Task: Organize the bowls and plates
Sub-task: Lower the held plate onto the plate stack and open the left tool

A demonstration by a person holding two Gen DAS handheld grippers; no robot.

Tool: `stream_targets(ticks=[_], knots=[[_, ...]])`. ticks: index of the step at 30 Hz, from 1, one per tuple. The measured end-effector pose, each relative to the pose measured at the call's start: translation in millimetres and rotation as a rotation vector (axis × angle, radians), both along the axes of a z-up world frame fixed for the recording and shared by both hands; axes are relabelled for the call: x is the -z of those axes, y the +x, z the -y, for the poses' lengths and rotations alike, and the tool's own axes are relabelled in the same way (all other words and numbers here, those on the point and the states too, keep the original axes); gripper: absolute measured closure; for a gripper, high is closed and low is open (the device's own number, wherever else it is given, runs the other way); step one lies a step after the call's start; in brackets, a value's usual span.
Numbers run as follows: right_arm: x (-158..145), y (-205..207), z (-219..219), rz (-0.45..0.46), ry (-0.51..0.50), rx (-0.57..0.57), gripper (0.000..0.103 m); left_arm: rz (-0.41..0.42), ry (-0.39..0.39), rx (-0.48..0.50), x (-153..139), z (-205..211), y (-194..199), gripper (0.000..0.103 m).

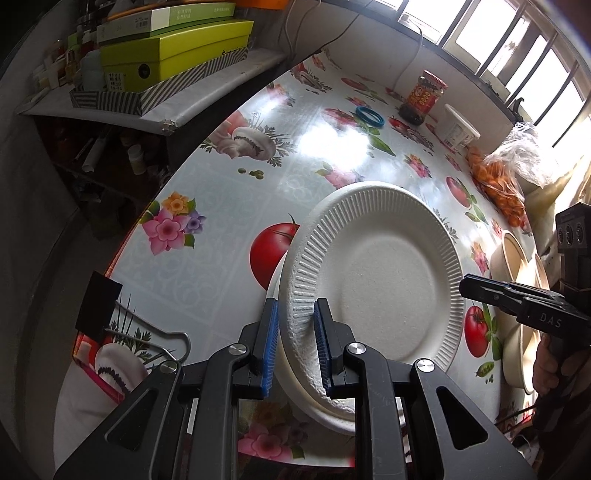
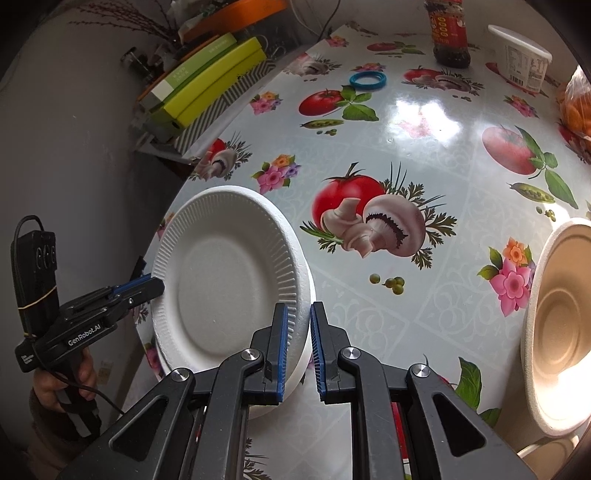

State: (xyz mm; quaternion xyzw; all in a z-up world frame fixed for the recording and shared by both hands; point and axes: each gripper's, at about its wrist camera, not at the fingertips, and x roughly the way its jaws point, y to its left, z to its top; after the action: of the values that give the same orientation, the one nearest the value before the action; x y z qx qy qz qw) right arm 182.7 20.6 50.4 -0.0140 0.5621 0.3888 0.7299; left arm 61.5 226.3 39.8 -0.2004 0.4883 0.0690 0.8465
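A white ribbed paper plate (image 1: pixel 384 280) lies tilted on top of another white plate (image 1: pixel 321 402) near the table's edge. My left gripper (image 1: pixel 295 347) is shut on the top plate's rim. In the right wrist view the same plate (image 2: pixel 229 280) sits at the left, with the left gripper (image 2: pixel 153 286) at its far rim. My right gripper (image 2: pixel 297 347) has its jaws slightly apart astride the plate's near rim; whether the pads press it is unclear. It shows at the right of the left wrist view (image 1: pixel 466 285). A beige paper bowl (image 2: pixel 561 328) sits at the right, another below it (image 2: pixel 546 452).
The table (image 2: pixel 424 122) has a glossy fruit-and-flower cloth. At the back stand a sauce jar (image 2: pixel 448 31), a white tub (image 2: pixel 521 55) and a blue ring (image 2: pixel 367 80). A bag of orange fruit (image 1: pixel 502 184) lies at the right. Green boxes (image 1: pixel 173 48) sit on a side shelf.
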Motion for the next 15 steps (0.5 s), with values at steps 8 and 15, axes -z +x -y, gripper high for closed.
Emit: stream_targets(ticks=[8, 15], knots=[[1.4, -9.0, -0.5, 0.016, -0.026, -0.016, 0.088, -0.011, 0.014, 0.004, 0.2, 3.7, -3.3, 0.083], [1.6, -10.8, -1.2, 0.017, -0.025, -0.017, 0.088, -0.024, 0.014, 0.002, 2.7, 3.9, -4.7, 0.083]])
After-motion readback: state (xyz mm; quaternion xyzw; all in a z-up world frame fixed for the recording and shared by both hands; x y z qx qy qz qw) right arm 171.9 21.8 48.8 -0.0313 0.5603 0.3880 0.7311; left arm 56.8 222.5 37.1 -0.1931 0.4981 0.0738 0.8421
